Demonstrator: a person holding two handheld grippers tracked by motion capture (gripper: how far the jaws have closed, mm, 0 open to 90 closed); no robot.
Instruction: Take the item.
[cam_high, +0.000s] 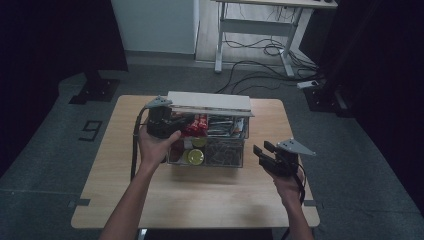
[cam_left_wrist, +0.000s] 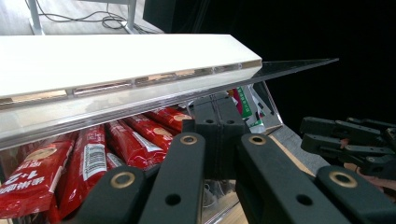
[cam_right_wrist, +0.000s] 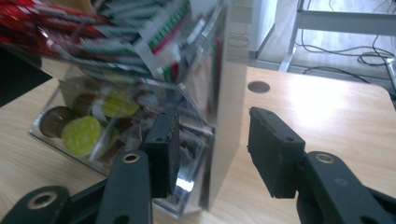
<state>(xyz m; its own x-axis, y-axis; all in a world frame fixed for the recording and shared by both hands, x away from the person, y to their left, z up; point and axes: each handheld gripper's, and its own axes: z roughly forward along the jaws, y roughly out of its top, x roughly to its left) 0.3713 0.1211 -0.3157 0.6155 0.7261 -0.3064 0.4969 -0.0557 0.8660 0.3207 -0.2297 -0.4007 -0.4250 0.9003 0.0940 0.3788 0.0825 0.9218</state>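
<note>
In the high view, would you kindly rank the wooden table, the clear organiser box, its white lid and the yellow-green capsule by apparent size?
1. Wooden table, plainly the largest.
2. Clear organiser box.
3. White lid: as wide as the box, but it shows as a thinner strip, partly because it is tilted.
4. Yellow-green capsule, the smallest.

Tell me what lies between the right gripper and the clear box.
Nothing: in the high view, a bare strip of wooden table separates the right gripper from the clear box. Its jaws stand apart with nothing held.
</note>
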